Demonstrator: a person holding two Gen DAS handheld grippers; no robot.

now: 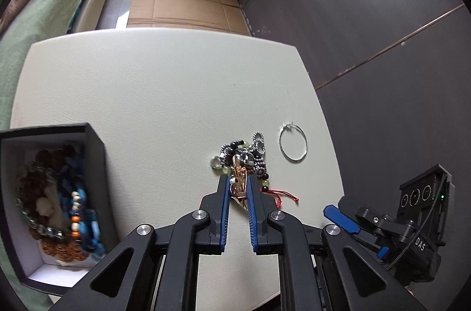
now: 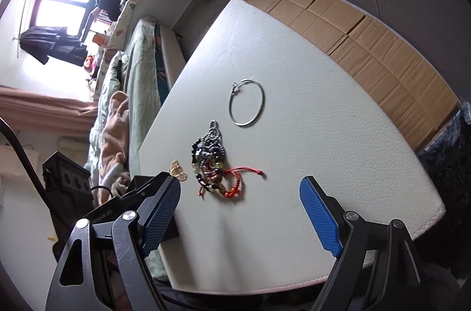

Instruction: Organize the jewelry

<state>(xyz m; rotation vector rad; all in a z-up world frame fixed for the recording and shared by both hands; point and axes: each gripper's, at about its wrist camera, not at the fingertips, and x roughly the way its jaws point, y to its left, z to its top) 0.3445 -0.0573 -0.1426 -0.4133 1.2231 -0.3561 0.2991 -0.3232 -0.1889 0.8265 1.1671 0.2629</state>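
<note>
Clearly gold, filigreed pendant (image 1: 239, 178).

Hoop earrings (image 1: 293, 142): one
Gold pieces (image 1: 239, 178): one
Tangled bead heaps (image 1: 245, 156): one
Red cord bracelets (image 2: 235, 183): one
Black boxes (image 1: 97, 152): one
Grippers: two, left (image 1: 237, 183) and right (image 2: 240, 193)

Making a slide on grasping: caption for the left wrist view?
Left gripper fingers shut on a gold pendant, beside a jewelry pile and box.
</note>
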